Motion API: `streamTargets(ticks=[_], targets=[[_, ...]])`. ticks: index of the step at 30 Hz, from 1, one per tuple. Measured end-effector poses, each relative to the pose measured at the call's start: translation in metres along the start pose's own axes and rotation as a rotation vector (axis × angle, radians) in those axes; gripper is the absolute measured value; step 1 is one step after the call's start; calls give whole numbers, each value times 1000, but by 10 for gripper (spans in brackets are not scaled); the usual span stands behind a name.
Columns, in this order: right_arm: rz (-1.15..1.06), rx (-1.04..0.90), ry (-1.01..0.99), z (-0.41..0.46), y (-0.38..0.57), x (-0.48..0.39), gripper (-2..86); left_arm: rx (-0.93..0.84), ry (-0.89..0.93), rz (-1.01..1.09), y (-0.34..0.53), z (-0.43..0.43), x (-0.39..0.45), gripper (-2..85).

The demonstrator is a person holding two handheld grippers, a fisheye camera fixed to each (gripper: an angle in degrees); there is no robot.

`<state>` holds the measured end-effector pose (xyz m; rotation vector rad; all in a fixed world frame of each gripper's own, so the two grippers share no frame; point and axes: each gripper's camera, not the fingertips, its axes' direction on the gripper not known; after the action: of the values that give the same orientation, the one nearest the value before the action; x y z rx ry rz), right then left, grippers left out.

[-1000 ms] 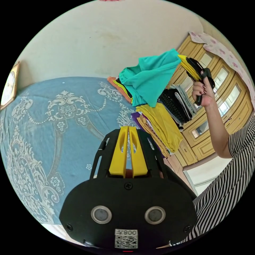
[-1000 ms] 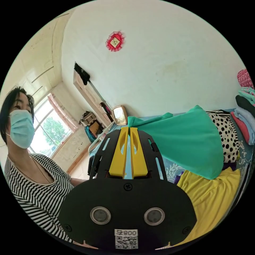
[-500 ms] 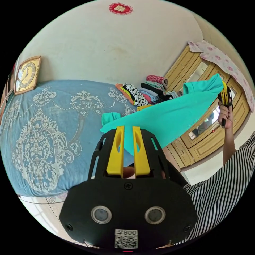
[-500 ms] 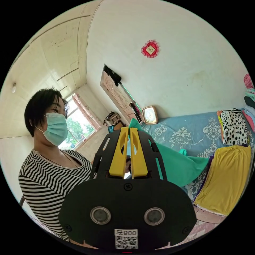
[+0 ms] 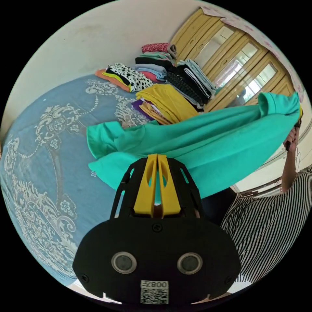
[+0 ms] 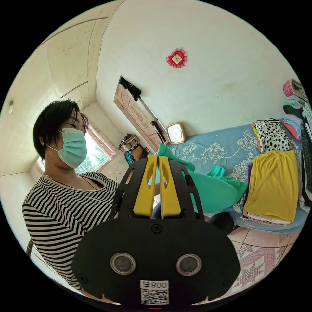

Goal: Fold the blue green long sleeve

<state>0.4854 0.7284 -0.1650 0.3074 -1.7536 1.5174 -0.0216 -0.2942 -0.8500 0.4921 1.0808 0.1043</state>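
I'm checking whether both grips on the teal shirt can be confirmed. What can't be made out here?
- Left gripper view: the right gripper's jaws, hidden behind the teal shirt.
- Right gripper view: the shirt's far end, behind the right gripper.
- Both views: the shirt's lower edge, behind each gripper's body.

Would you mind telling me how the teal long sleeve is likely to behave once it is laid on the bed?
Probably floppy: the teal long sleeve sags between the left tool and right tool. Likely light, since two pinches carry it. Its loose sleeve dangles and may bunch on the bed.
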Motion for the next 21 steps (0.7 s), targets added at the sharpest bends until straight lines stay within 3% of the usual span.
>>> streamTargets(ticks=[2, 6, 10, 12, 16, 19, 21], targets=[[41, 22, 28, -9, 18, 17, 5, -57, 90, -9, 17, 18, 16, 5], [162, 39, -3, -13, 53, 66, 5, -111, 55, -56, 27, 28, 28, 8], [196, 26, -53, -8, 73, 96, 5, 7, -49, -78, -10, -2, 24, 30], [198, 32, -50, -11, 80, 102, 5, -15, -95, -73, -33, -5, 20, 45], [214, 27, -30, -12, 98, 116, 5, -17, 0, -157, -76, -1, 3, 68], [225, 37, -27, -12, 111, 126, 6, -31, 92, -87, -99, 1, 19, 76], [232, 43, -35, -13, 118, 134, 6, -127, 20, -3, -108, 8, 35, 79]])
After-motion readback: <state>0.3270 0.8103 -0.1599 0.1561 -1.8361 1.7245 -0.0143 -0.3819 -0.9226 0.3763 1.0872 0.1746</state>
